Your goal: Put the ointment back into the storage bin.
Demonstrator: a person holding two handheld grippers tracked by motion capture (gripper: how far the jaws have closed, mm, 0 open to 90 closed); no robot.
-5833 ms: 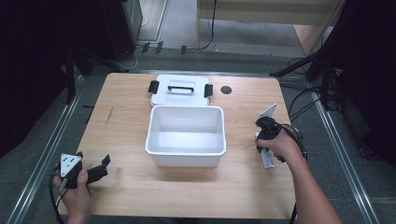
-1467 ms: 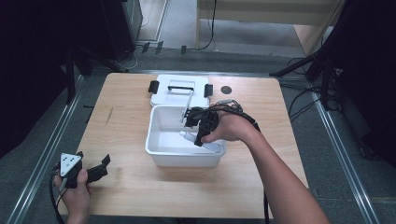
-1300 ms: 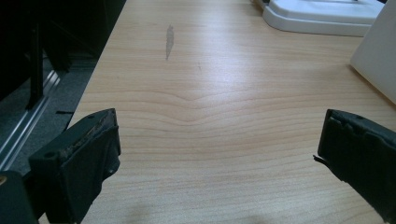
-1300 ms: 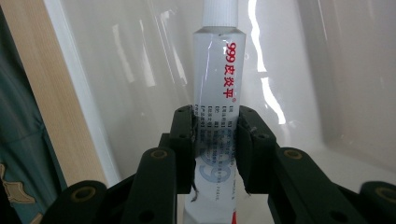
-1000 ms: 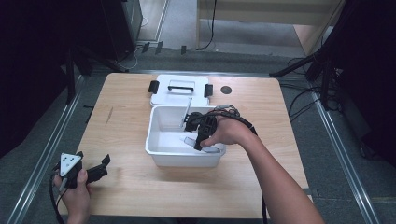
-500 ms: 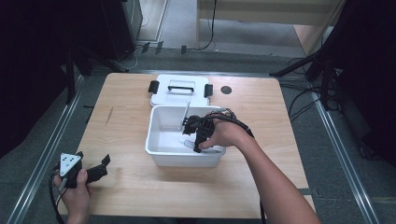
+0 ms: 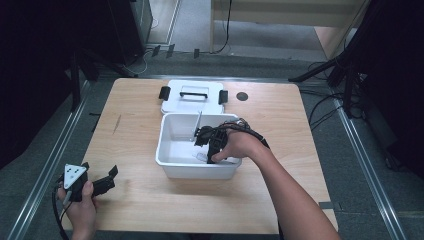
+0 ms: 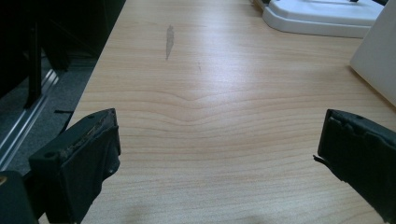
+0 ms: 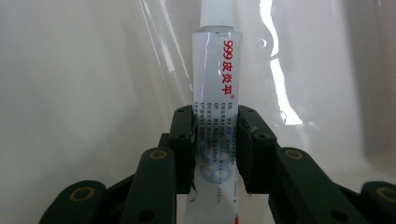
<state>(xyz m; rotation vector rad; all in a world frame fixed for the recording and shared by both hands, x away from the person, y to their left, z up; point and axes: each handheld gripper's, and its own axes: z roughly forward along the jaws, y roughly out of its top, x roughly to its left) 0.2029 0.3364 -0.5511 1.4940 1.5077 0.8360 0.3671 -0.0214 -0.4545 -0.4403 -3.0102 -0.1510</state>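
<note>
My right gripper [image 7: 206, 148] reaches down inside a white plastic bin [image 7: 169, 161] at the table's middle. In the right gripper view it [image 9: 215, 122] is shut on a white ointment tube [image 9: 216, 79] with red print, whose ribbed cap end points at the bin's glossy inner surface. From above, the tube's tip [image 7: 200, 156] shows just over the bin floor. My left gripper [image 7: 98, 183] rests near the table's front left corner. In the left gripper view it [image 8: 219, 133] stands wide open over bare wood, holding nothing.
The bin's white lid [image 7: 192, 96], with a handle and two black latches, lies flat just behind the bin. A round dark hole [image 7: 242, 96] is in the tabletop to the lid's right. Cables run on the floor right of the table.
The right hand has carried the tube from the table's right side into the bin and sunk a little lower over the last second. The left gripper has stayed put.
</note>
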